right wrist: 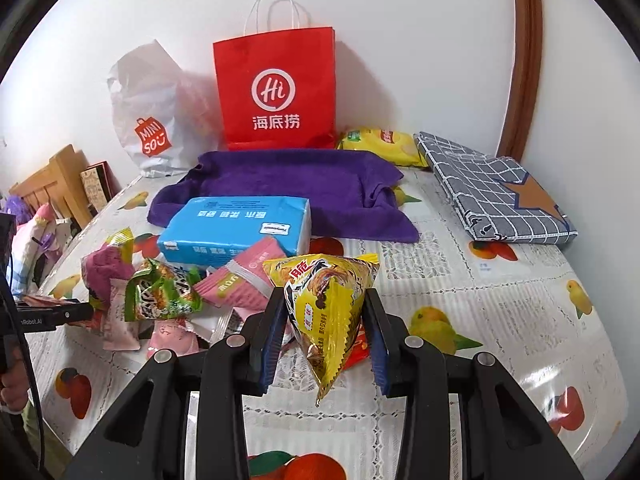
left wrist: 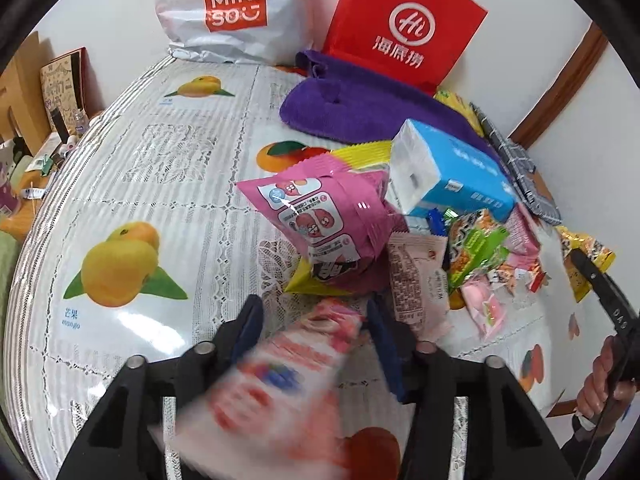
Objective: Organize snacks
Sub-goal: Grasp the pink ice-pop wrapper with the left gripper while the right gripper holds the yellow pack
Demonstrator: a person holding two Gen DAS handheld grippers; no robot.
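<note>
My left gripper (left wrist: 314, 314) has a blurred pink-and-white snack packet (left wrist: 280, 380) between its fingers, seemingly in motion. Ahead of it lie a pink puffed bag (left wrist: 320, 216), a pale pink packet (left wrist: 416, 284) and a heap of small snacks (left wrist: 480, 256). My right gripper (right wrist: 326, 312) is shut on a yellow pyramid-shaped snack bag (right wrist: 324, 300), held above the table. The snack heap (right wrist: 168, 292) lies to its left in the right wrist view. My right gripper also shows at the right edge of the left wrist view (left wrist: 600, 288).
A blue tissue pack (left wrist: 452, 172) (right wrist: 236, 228) rests by a purple towel (left wrist: 360, 104) (right wrist: 288, 188). A red paper bag (right wrist: 276, 88) and a white Miniso bag (right wrist: 148, 120) stand against the wall. A checked cloth (right wrist: 492, 192) and yellow chip bag (right wrist: 380, 144) lie at right.
</note>
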